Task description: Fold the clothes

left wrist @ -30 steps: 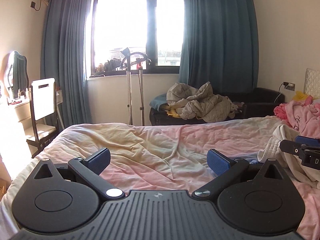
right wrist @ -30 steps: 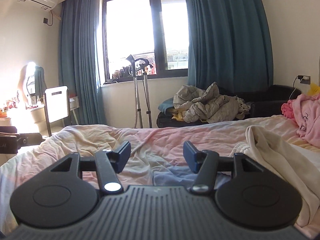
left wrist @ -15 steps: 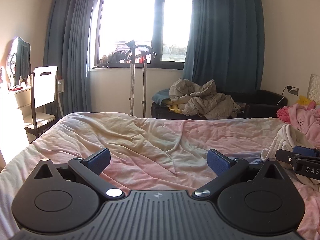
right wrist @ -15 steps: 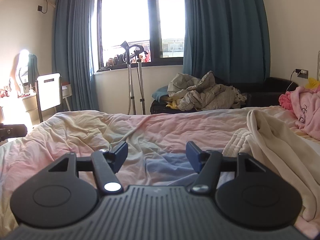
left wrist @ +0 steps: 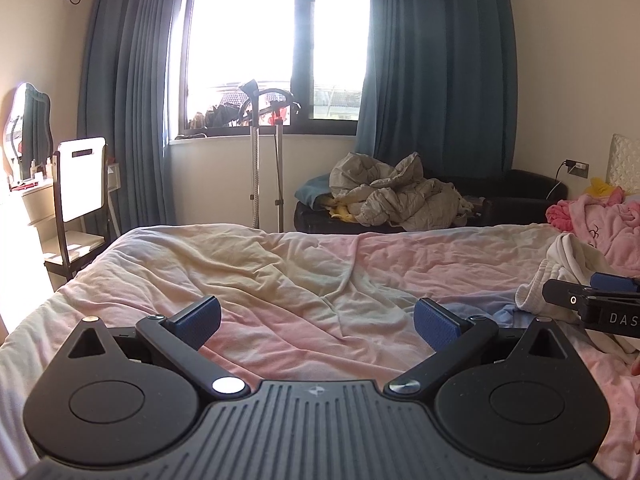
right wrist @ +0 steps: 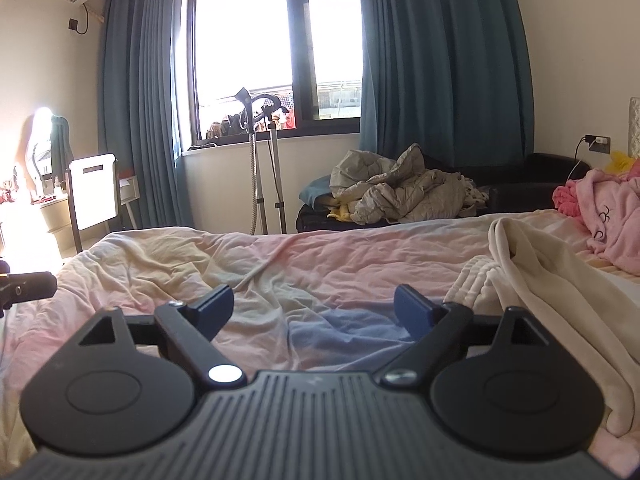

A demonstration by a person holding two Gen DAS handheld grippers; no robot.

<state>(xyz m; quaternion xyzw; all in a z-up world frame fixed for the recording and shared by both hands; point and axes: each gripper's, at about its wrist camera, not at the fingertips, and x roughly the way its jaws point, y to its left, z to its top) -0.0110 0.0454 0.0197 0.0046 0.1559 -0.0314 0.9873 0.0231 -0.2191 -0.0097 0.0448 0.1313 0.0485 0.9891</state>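
A cream garment [right wrist: 540,280] with a ribbed cuff lies crumpled on the right side of the bed; it also shows in the left wrist view [left wrist: 560,272]. A pink garment [right wrist: 608,216] is heaped further right near the headboard. My left gripper [left wrist: 316,318] is open and empty above the pink and yellow bedspread [left wrist: 280,276]. My right gripper [right wrist: 314,308] is open and empty, just left of the cream garment; it also shows at the right edge of the left wrist view [left wrist: 592,300].
A black sofa [right wrist: 520,188] with a grey quilt pile [right wrist: 400,192] stands beyond the bed under the window. A garment steamer stand [right wrist: 264,152] is by the window. A chair [left wrist: 76,200] and a dresser stand at the left.
Both grippers have lowered and moved a little forward over the bed. The right gripper's jaws have opened wider. Nothing has been taken hold of.
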